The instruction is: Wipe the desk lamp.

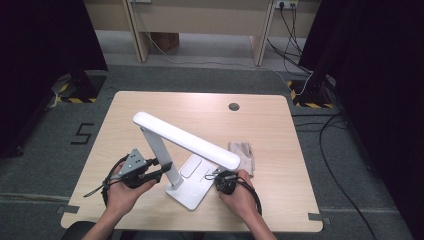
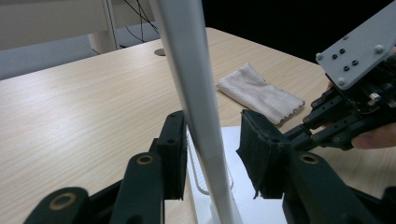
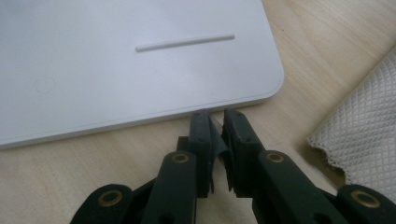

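Two grippers work at a white desk lamp [image 1: 187, 165] that stands on the near half of the wooden table [image 1: 150, 107]. The left gripper [image 1: 161, 172] reaches the lamp's upright post [image 2: 198, 107] from the left side — its black jaws stand spread on either side of the post, one pad close against it, the other with a clear gap. The right gripper [image 3: 215, 122] sits at the edge of the lamp's flat base [image 3: 116, 60], jaws nearly pressed together with only a thin slit between them, pinching nothing. A folded beige cloth [image 1: 244, 156] lies just right of the base, under the tip of the lamp's long head [image 1: 185, 140].
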Tool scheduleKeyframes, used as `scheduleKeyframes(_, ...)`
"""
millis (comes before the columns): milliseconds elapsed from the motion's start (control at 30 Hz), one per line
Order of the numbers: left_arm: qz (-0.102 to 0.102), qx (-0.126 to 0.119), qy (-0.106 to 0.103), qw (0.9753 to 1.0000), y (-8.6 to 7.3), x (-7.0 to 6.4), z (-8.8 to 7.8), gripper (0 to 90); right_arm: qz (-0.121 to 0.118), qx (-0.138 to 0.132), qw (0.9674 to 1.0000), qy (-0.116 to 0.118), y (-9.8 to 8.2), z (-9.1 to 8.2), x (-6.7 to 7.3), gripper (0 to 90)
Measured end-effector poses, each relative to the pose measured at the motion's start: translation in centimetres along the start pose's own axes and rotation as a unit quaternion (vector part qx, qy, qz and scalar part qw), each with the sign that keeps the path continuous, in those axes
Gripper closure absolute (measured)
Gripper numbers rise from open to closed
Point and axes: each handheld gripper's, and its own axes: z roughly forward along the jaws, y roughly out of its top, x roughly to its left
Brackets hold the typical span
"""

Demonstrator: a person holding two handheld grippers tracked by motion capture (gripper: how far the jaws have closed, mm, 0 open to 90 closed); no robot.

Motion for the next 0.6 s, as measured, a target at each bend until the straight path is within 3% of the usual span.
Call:
scheduleKeyframes(367,0.009,-0.007,0.001,0.9999,-0.3,-0.5,-0.4,63.5,-0.010,-0.003,0.9995,-0.029,1.6,1.3,-1.0,81.8)
scheduleKeyframes(600,0.009,-0.011,0.006,0.9999,-0.6,-0.8,-0.9,61.4,-0.015,-0.005,0.9990,-0.042,2.7,2.1,-1.0,80.9)
